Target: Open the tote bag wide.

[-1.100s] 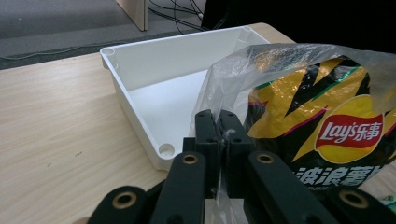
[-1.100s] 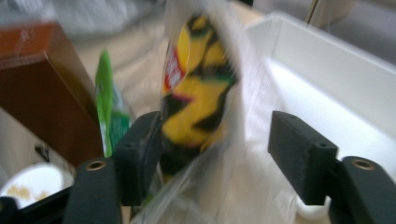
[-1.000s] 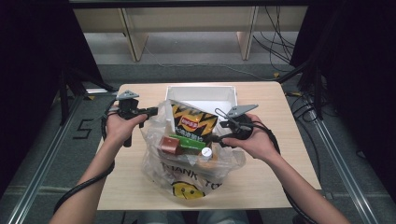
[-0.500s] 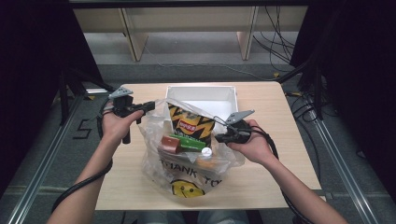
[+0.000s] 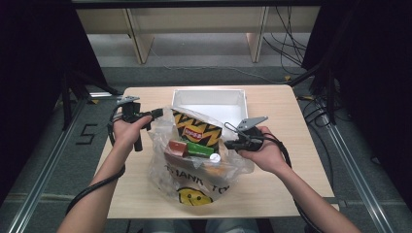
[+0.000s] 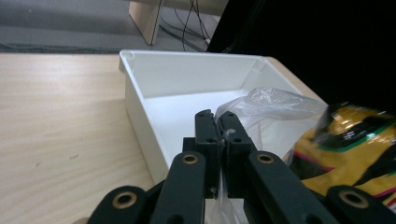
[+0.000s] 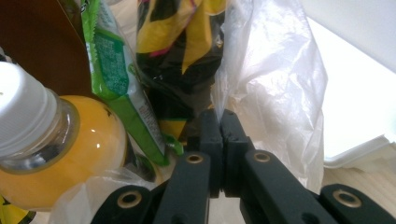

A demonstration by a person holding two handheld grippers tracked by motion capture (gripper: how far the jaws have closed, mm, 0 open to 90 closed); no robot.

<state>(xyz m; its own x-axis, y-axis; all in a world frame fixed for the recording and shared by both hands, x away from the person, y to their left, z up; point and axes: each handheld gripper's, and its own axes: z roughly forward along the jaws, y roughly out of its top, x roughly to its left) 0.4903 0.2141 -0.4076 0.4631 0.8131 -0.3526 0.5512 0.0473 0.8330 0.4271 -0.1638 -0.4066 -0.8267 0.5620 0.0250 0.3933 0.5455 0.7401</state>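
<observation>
A clear plastic bag (image 5: 194, 187) with a yellow smiley lies in the middle of the table, its mouth toward the white tray (image 5: 209, 97). Inside it are a yellow-and-black chip bag (image 5: 197, 128), a green packet (image 5: 199, 149), a brown-red box (image 5: 176, 148) and an orange juice bottle (image 5: 214, 158) with a white cap. My left gripper (image 5: 158, 114) is shut on the bag's left rim; its jaws (image 6: 217, 122) pinch thin film (image 6: 271, 100). My right gripper (image 5: 228, 144) is shut on the right rim, its jaws (image 7: 219, 121) pressed together on plastic (image 7: 280, 84) beside the bottle (image 7: 60, 154).
The white tray (image 6: 187, 74) stands just behind the bag with nothing in it. Bare wood shows on the table (image 5: 286, 111) to the right and along the left edge. Black cables trail from both grippers off the table's near side.
Both grippers stay shut on the bag's rim. The right hand has dropped slightly toward the person; the left hand rose a little, then settled back. The bag's mouth is held apart.
</observation>
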